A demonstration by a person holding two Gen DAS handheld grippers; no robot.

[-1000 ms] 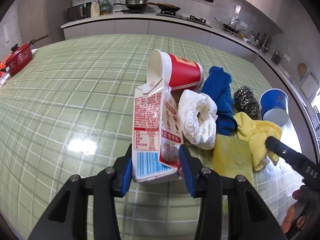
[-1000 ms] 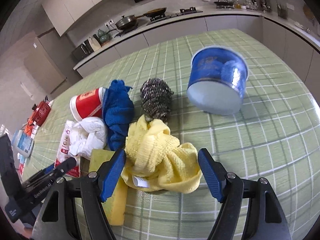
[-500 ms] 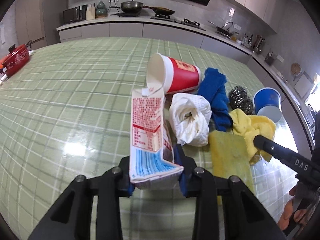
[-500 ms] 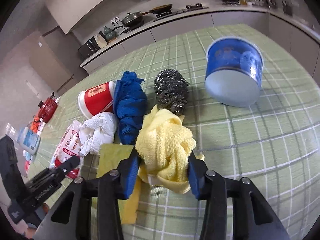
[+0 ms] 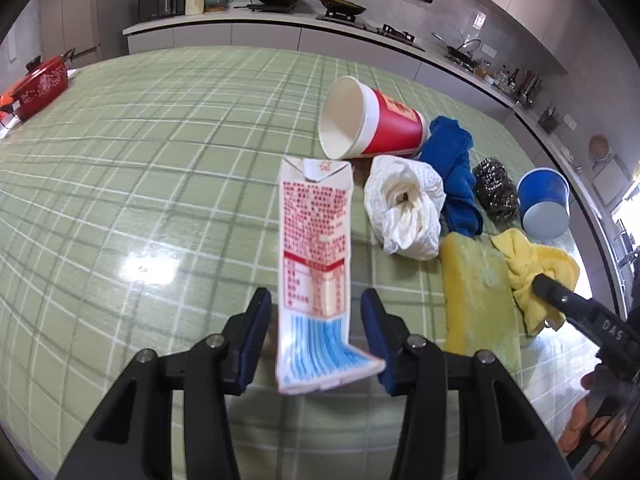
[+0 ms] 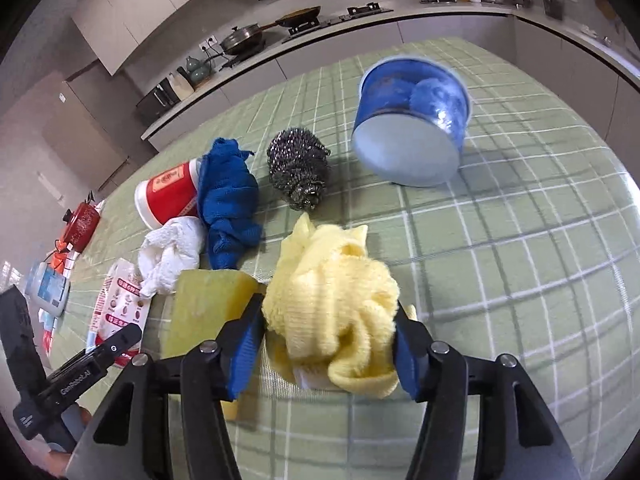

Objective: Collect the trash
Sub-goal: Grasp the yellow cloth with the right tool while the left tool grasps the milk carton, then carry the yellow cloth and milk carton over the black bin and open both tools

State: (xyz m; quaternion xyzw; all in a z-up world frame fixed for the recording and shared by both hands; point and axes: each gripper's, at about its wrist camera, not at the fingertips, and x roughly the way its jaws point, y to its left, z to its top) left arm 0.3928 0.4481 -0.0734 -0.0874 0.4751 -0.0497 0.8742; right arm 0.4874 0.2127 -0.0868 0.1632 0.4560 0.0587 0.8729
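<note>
Glossy checked tablecloth [image 5: 168,184]; printed paper carton [image 5: 314,248]; fluffy yellow cloth [image 6: 336,304].

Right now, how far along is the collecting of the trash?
Done: nothing visibly; no bin shows, and everything lies on the table. In hand: the left gripper, jaws opening, has the milk carton between its pads without pressing; the right gripper, also opening, touches the yellow cloth on both sides. Left: milk carton, red cup, white paper wad, blue cup.

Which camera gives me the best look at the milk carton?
The left wrist view: the milk carton lies lengthwise between the left gripper pads, printed face fully visible. The right wrist view shows only part of it at the left edge.
</note>
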